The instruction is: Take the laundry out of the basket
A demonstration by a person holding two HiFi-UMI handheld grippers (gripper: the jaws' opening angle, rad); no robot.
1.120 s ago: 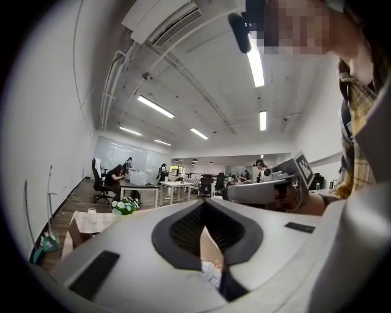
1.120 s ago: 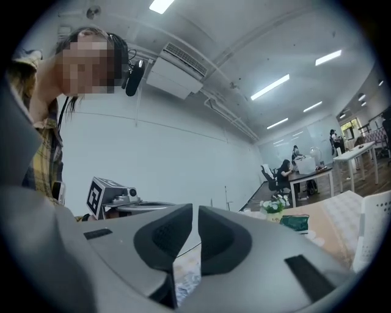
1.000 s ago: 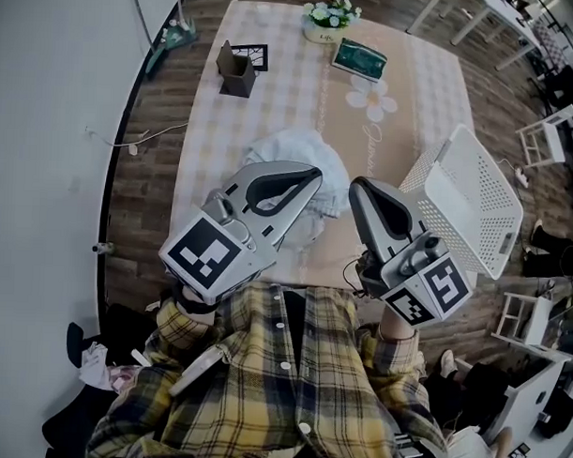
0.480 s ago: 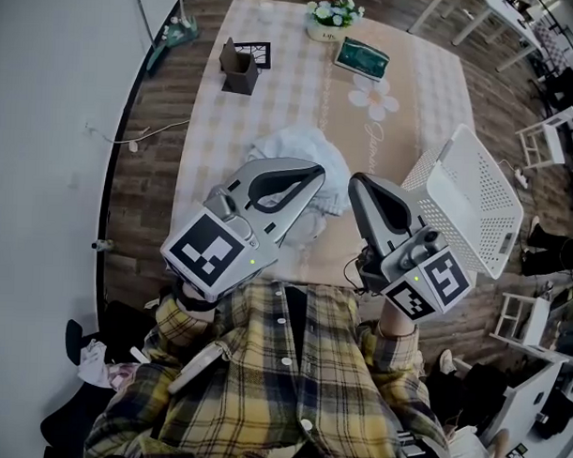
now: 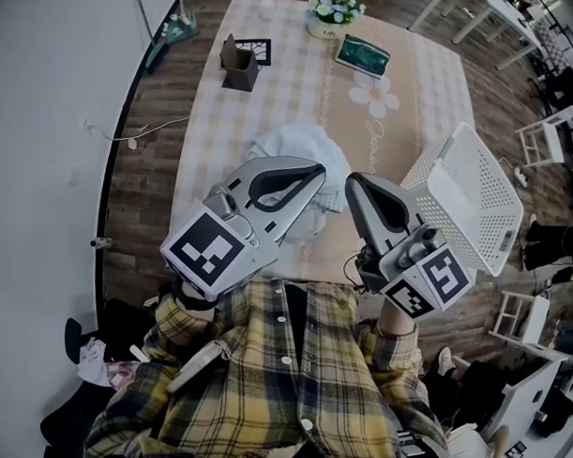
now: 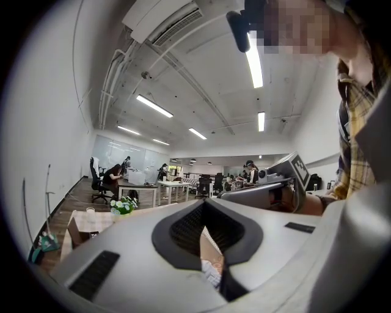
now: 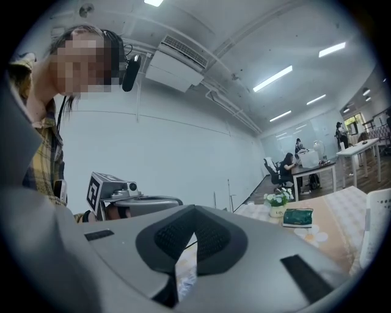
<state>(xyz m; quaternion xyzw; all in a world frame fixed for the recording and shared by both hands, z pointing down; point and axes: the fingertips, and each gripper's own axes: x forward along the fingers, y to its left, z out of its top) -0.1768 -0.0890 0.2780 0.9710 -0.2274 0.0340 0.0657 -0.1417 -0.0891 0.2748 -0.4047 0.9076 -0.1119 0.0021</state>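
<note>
Jaws on the left gripper [image 5: 317, 170] are pressed together with nothing between them, and it hangs level over the near edge of the surface [image 5: 214, 164]. Just beyond its tip lies the laundry [image 5: 294, 148], a crumpled white heap on the checked cloth in the middle of the surface, already out of the basket. The right gripper [image 5: 352, 181] sits beside the left one, its jaws likewise closed and empty, pointing the same way.

To the right, the white perforated basket [image 5: 480, 197] stands tipped on its side at the right edge of the surface, its mouth toward the grippers. No cloth shows inside it, so the job looks close to done.

The main risk is the basket. Tilted at the edge as it is, a sideways swing of the right gripper would probably push it off onto the floor. The heap is the second worry: the near part of it lies under the gripper tips, and dragging them through it with closed jaws could snag a fold and pull the laundry toward the near edge. Any piece hidden deep in the basket could be missed.
</note>
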